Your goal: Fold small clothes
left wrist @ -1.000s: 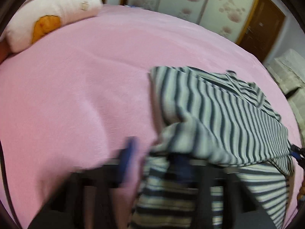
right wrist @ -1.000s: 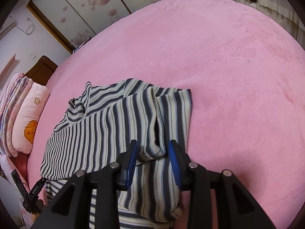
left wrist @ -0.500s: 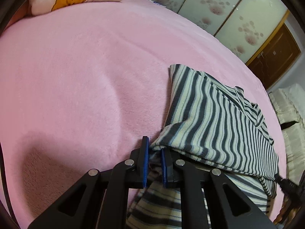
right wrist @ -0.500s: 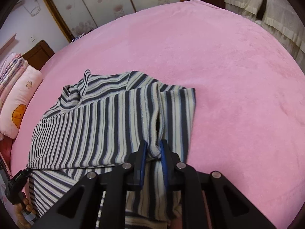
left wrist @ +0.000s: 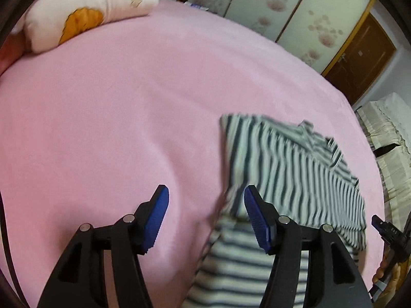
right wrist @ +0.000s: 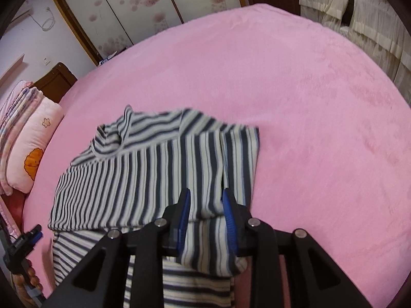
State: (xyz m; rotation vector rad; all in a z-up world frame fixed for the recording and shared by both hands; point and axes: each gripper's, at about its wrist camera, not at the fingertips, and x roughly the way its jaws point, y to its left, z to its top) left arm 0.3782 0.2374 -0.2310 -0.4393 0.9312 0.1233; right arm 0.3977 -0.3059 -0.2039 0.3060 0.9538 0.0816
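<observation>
My left gripper (left wrist: 205,205) has let go of the striped shirt (right wrist: 159,169) and now stands spread wide. My right gripper (right wrist: 205,205) has parted too, with the hem loose between. The pink bed (left wrist: 102,107) lies open on my left.

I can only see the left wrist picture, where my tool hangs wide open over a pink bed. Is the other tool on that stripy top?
Observer: Yes. The right tool straddles a folded edge of the striped top. I cannot tell whether it is pinching the cloth.
Operator: Is anything lying next to that pillow?
Observer: A stack of folded quilts sits right beside the pillow, on the side away from the top.
</observation>
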